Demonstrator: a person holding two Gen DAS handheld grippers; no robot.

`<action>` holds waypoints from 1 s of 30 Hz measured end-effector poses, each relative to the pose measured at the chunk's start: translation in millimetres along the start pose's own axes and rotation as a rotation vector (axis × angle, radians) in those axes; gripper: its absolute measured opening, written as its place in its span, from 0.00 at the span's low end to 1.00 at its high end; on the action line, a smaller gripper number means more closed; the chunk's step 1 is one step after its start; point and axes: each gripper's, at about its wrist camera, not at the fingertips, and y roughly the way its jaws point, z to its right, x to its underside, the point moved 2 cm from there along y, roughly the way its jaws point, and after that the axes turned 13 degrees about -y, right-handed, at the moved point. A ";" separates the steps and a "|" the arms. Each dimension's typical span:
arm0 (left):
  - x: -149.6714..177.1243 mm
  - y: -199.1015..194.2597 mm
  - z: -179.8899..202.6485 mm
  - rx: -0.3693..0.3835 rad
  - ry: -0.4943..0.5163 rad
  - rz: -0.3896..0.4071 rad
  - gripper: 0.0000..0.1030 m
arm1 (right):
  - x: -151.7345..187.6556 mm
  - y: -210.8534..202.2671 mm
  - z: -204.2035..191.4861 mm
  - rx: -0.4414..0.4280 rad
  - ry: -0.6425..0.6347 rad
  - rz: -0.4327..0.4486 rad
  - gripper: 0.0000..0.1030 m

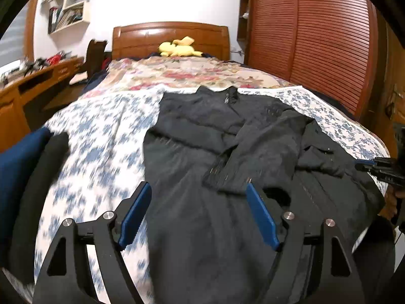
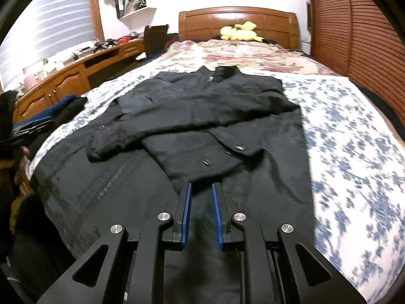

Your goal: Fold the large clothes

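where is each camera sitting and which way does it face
Left wrist: sits on the left tool, jaws wide, looking up the bed toward the headboard; the right tool shows at the right edge.
Right wrist: sits on the right tool, jaws narrowly apart and empty, facing the same way; a hand shows at the left edge.
Both share: the black jacket with sleeves folded in, yellow plush, wardrobe.

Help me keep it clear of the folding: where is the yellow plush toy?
In both wrist views the yellow plush toy lies at the far end of the bed, against the wooden headboard, beyond the black jacket.
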 end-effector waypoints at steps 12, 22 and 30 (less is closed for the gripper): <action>44.8 -22.4 -44.0 -0.096 -0.030 -0.071 0.76 | 33.5 -30.2 30.5 0.130 0.083 -0.101 0.57; 66.3 -26.4 -48.6 -0.092 -0.018 -0.111 0.65 | 46.6 -34.7 30.3 0.119 0.103 -0.192 0.57; 70.2 -23.6 -44.7 -0.088 -0.010 -0.126 0.64 | 44.9 -31.0 26.8 0.034 0.115 -0.160 0.55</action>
